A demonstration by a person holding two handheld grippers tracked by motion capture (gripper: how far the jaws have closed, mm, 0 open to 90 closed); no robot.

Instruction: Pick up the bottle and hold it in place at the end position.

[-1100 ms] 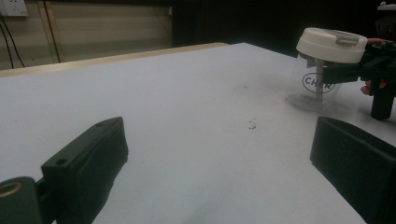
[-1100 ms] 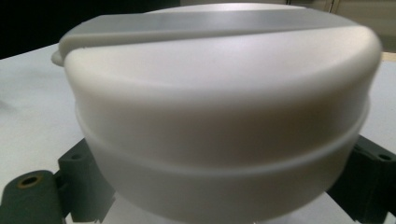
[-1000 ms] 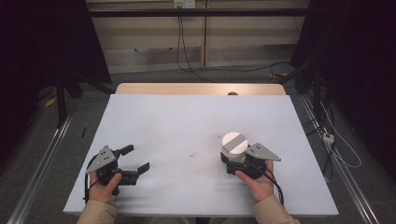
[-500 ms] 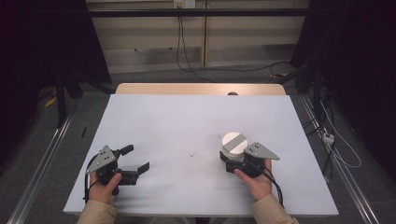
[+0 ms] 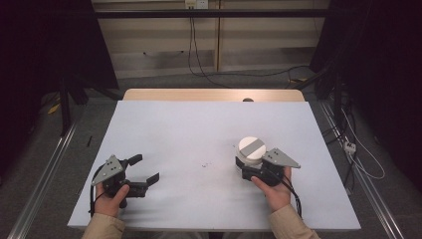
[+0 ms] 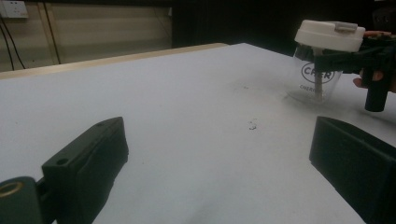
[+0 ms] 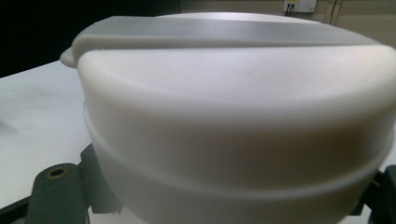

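A person's left hand (image 5: 110, 196) is holding the left hand-held gripper (image 5: 140, 171) low over the tabletop (image 5: 199, 129) near its front left corner, its black jaws spread wide with nothing between them. In the left gripper view, bare white surface is lying between the two jaws, with a few small dark specks (image 6: 252, 124) farther out.

Toward the front right of the tabletop, the right hand (image 5: 272, 190) is gripping the right hand-held gripper (image 5: 244, 164), whose jaws are closing around a clear jar (image 6: 316, 79) just below its white lid (image 5: 252, 148). The jar, printed with dark lettering, is standing upright on the tabletop, right of centre and well apart from the left gripper. A grey strip is running across the top of the lid (image 7: 233, 84), which is looming large in the right gripper view.

Beyond the tabletop's far edge, cables (image 5: 194, 55) are hanging down a pale wall panel.
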